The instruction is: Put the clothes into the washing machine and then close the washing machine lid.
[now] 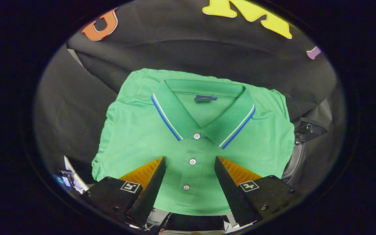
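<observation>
Jaws are held apart over the folded green cotton polo shirt [194, 140] (placket between them); only one layer may be pinched.

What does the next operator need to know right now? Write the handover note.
Gripper: open, fingers spread above the shirt's button placket, holding nothing.
Green polo shirt: lies folded flat, collar away from the fingers, buttons between them.
A dark rounded machine part shows past the shirt's edge, beside one finger; I cannot tell if it is the washer.
Done: nothing yet; the shirt is not picked up.
Left: grasp the shirt, put it in the washing machine, close the lid.
</observation>
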### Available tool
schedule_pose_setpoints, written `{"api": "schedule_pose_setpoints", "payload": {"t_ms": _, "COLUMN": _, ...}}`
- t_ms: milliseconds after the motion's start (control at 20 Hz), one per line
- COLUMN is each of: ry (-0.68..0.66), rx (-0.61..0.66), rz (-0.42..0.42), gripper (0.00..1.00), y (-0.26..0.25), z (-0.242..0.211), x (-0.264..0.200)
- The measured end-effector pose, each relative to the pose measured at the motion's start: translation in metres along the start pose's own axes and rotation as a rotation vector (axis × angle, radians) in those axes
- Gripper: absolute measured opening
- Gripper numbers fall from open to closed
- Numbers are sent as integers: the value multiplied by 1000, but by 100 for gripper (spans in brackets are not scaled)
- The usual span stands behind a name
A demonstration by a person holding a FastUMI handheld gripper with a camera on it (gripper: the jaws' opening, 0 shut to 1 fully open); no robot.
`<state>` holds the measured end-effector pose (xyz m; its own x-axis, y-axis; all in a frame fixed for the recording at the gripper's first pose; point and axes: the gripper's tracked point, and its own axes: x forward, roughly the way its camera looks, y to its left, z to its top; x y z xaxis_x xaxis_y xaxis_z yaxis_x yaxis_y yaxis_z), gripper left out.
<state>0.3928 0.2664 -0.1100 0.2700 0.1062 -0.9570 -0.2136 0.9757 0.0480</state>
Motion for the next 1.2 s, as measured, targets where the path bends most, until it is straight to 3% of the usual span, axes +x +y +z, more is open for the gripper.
{"api": "schedule_pose_setpoints", "payload": {"t_ms": 200, "ry": 14, "rx": -2, "rz": -51, "gripper": 95, "y": 3, "z": -2, "x": 2}}
{"api": "schedule_pose_setpoints", "payload": {"t_ms": 400, "ry": 47, "rx": 32, "rz": -47, "gripper": 92, "y": -3, "z": 0, "x": 3}}
{"api": "schedule_pose_setpoints", "payload": {"t_ms": 450, "ry": 50, "rx": 47, "rz": -50, "gripper": 88, "y": -8, "z": -2, "x": 2}}
{"api": "schedule_pose_setpoints", "payload": {"t_ms": 500, "ry": 53, "rx": 63, "rz": -56, "gripper": 74, "y": -12, "z": 2, "x": 3}}
{"api": "schedule_pose_setpoints", "payload": {"t_ms": 750, "ry": 52, "rx": 72, "rz": -34, "gripper": 27, "y": -24, "z": 6, "x": 5}}
{"api": "schedule_pose_setpoints", "payload": {"t_ms": 800, "ry": 57, "rx": 63, "rz": -16, "gripper": 13, "y": -23, "z": 7, "x": 4}}
{"api": "schedule_pose_setpoints", "payload": {"t_ms": 900, "ry": 69, "rx": 67, "rz": 3, "gripper": 8, "y": -24, "z": 6, "x": 4}}
{"api": "schedule_pose_setpoints", "payload": {"t_ms": 1200, "ry": 27, "rx": 67, "rz": 56, "gripper": 7, "y": -17, "z": 14, "x": -28}}
